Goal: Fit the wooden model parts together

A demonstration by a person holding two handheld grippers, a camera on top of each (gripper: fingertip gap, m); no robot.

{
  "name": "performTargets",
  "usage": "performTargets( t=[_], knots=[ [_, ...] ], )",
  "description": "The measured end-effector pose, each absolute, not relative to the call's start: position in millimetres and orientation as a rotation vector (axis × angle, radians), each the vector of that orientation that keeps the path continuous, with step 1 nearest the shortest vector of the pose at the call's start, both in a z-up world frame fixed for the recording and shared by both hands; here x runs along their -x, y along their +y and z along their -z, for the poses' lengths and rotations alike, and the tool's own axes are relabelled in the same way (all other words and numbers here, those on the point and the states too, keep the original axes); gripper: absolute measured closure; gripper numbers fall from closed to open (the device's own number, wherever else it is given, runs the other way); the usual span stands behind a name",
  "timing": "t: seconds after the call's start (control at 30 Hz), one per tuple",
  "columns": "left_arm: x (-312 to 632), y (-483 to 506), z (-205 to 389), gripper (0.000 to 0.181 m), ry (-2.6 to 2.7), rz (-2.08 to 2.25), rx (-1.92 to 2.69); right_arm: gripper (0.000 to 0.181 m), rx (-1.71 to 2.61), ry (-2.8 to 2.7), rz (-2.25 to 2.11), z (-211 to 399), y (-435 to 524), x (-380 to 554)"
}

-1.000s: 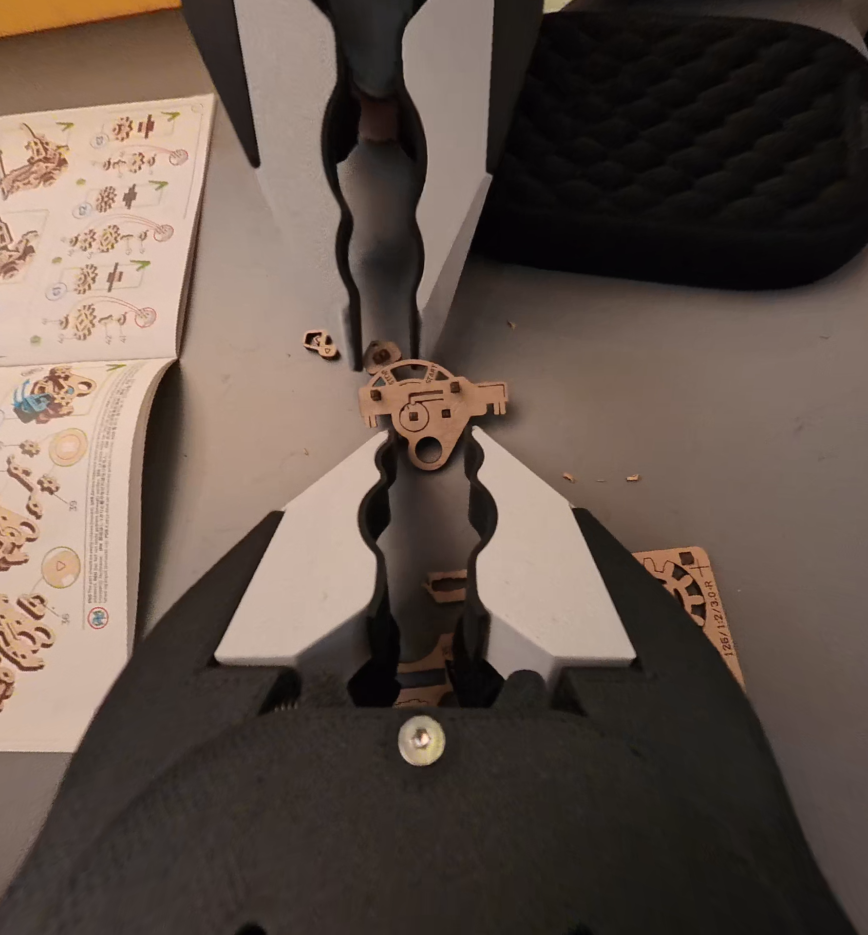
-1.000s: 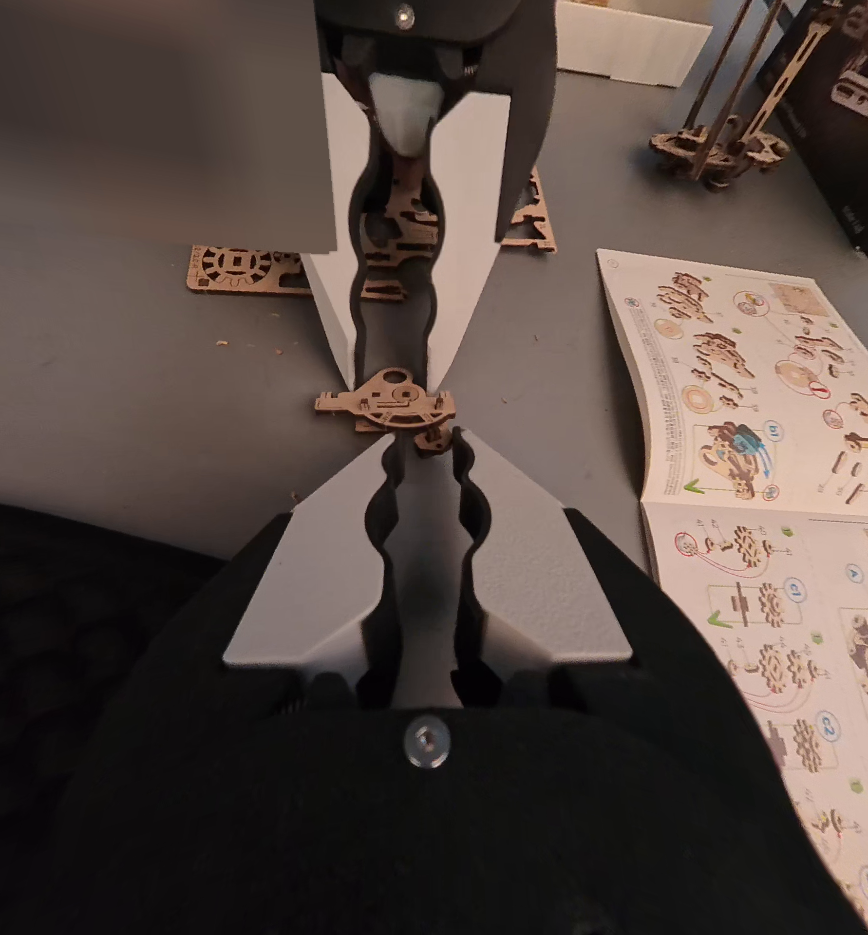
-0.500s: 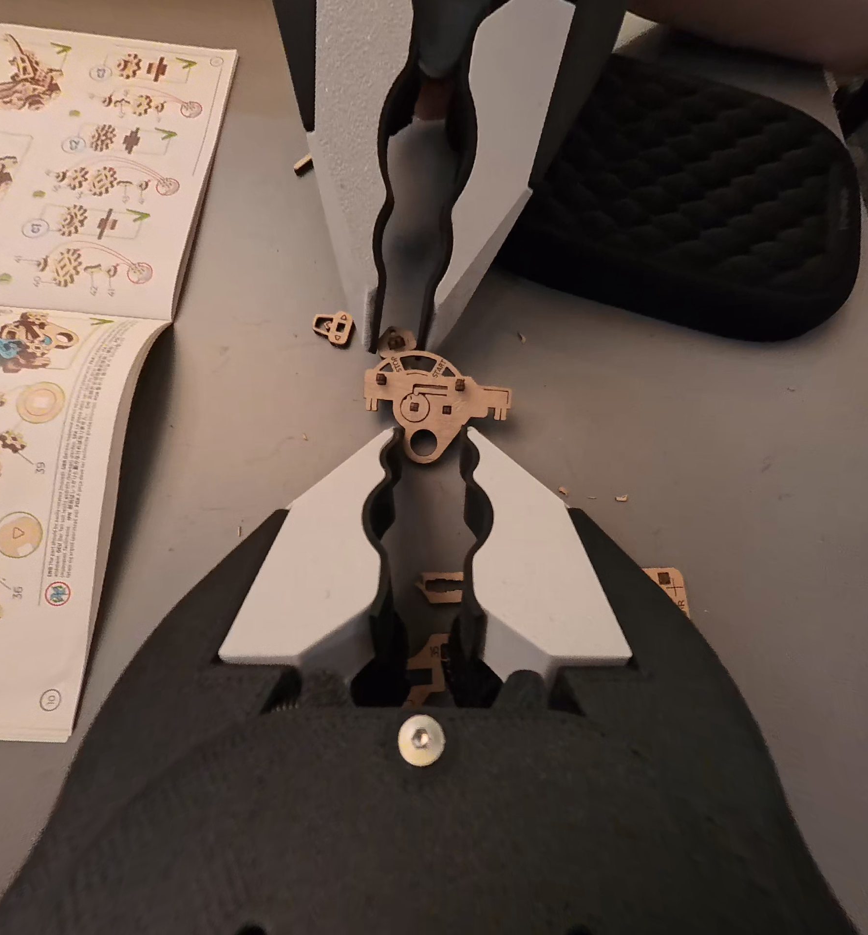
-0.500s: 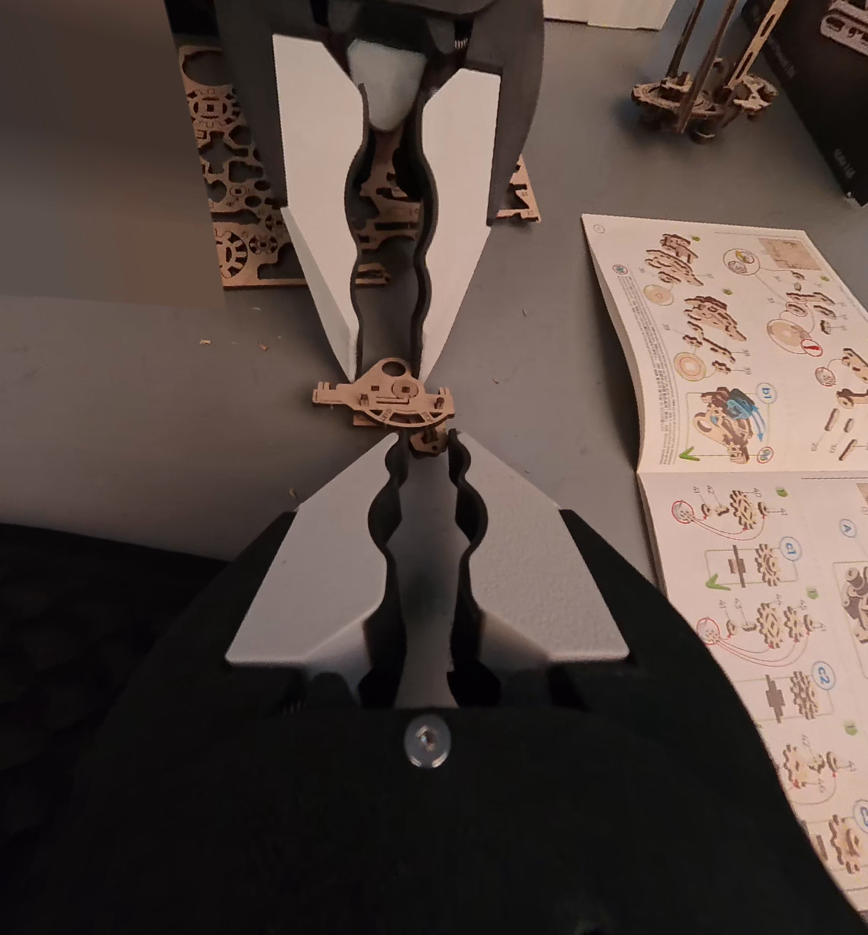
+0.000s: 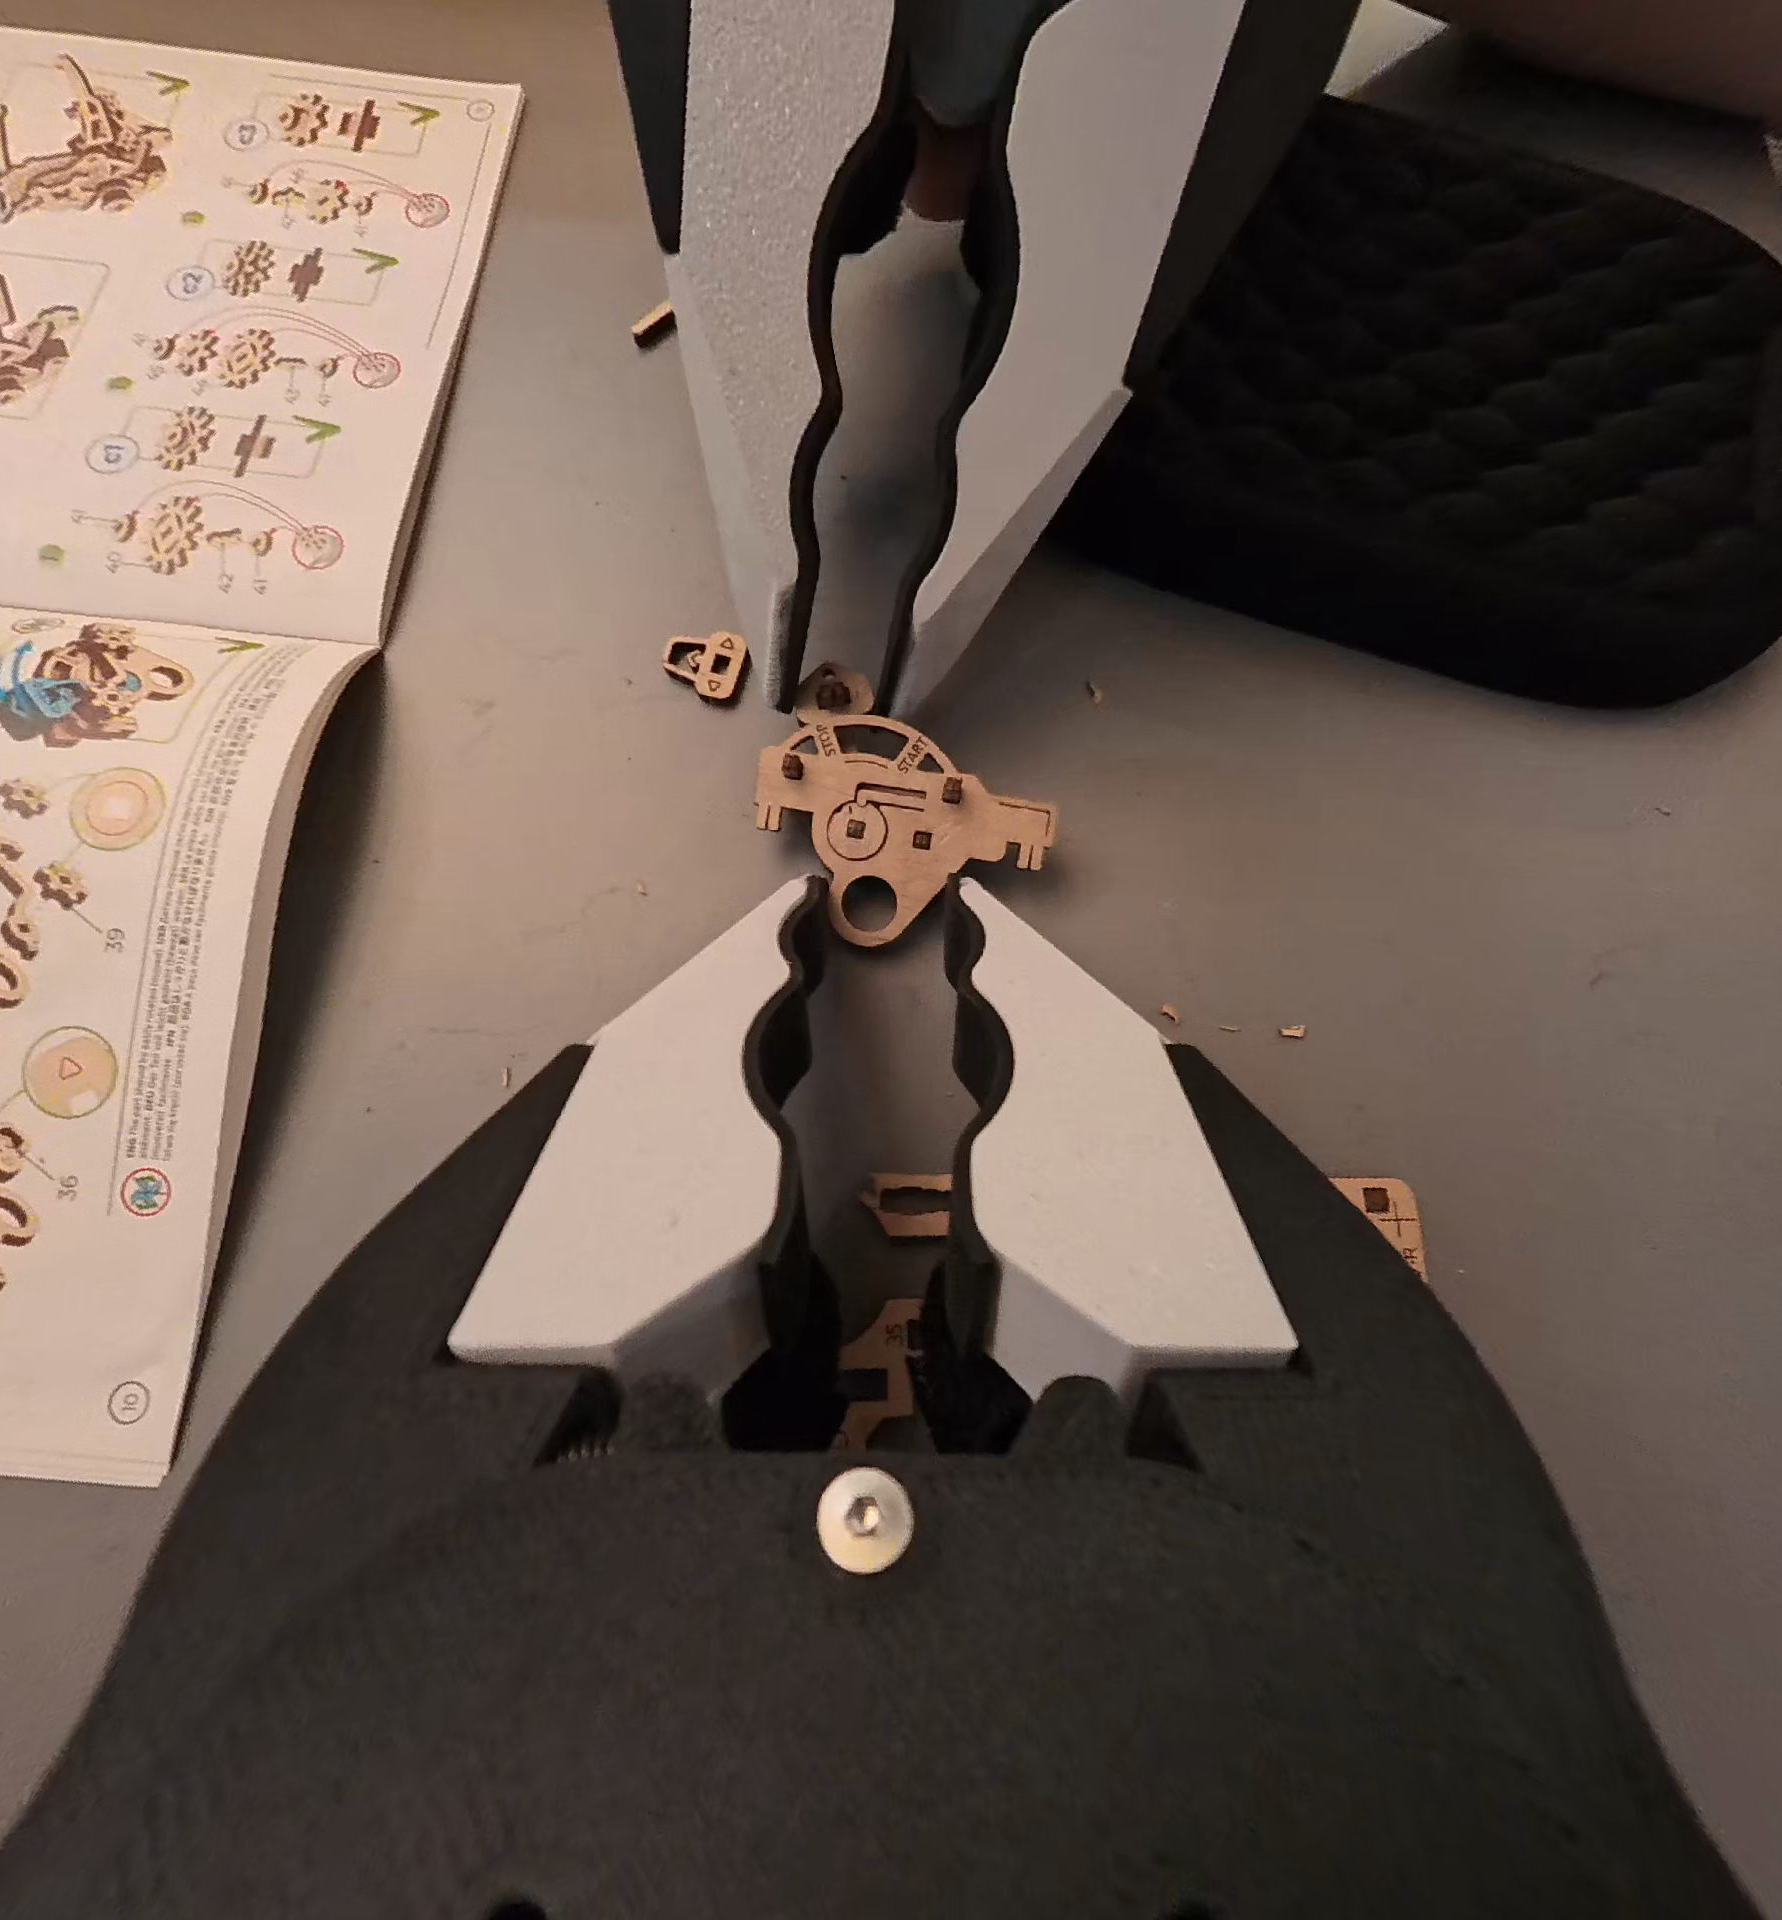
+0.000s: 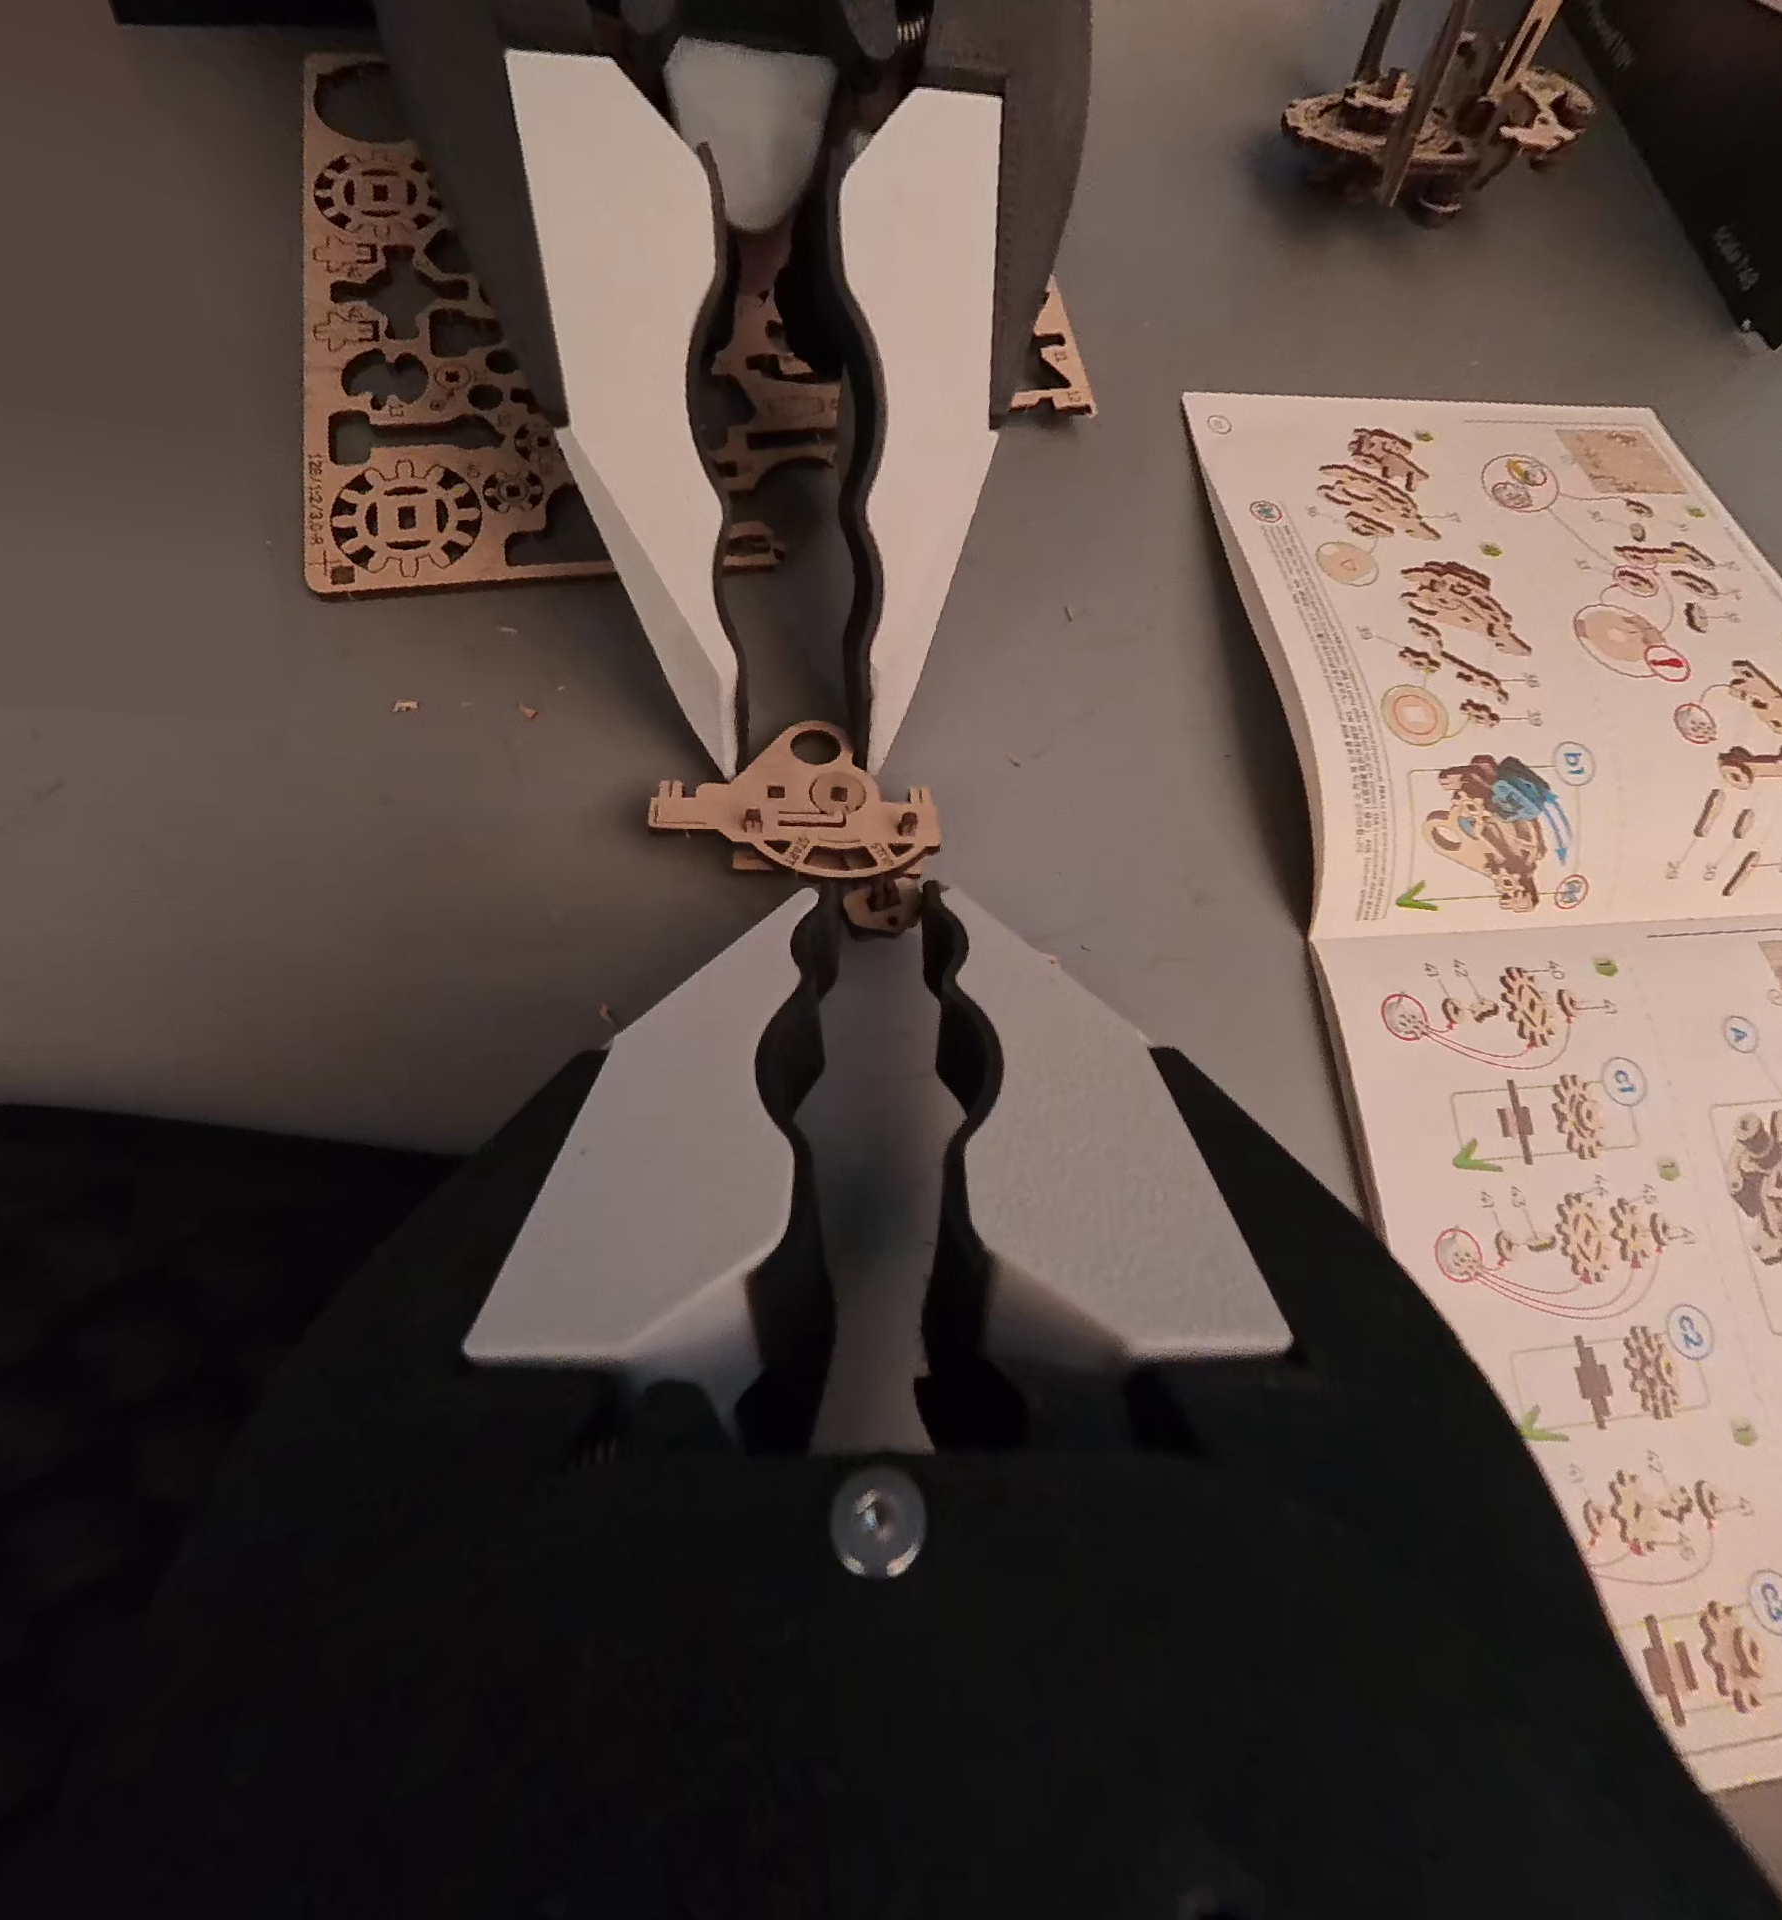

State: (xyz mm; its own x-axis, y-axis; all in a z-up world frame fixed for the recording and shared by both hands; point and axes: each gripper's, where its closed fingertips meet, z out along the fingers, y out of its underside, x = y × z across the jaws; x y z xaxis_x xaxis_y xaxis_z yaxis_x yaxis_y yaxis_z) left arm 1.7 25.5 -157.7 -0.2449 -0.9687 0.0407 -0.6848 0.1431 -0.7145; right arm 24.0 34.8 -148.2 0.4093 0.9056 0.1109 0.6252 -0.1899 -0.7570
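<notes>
Gripping the flat dial plate (image 5: 892, 821) by its looped tab, left gripper (image 5: 882, 899) presents it; right gripper (image 6: 871, 902) pinches a small wooden piece (image 6: 879, 906) against the plate's arc edge, seating apparently incomplete.

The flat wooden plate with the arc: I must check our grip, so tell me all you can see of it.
The flat pale wooden plate with the arc is laser-cut, with small square holes, notched side tabs and a rounded lug with a round hole. The left claw pinches that lug; the right claw holds a small wooden piece at its arc edge.
</notes>
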Motion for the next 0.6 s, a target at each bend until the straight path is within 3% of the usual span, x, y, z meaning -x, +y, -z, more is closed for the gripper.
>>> performTargets(
  t=[0.6],
  knots=[
    [-2.4, 26.4, 157.5, 0.16, 1.974, 0.893, 1.622, 0.159, 1.99, -1.288, -0.395, 146.7, 29.5, -22.6]
  ],
)
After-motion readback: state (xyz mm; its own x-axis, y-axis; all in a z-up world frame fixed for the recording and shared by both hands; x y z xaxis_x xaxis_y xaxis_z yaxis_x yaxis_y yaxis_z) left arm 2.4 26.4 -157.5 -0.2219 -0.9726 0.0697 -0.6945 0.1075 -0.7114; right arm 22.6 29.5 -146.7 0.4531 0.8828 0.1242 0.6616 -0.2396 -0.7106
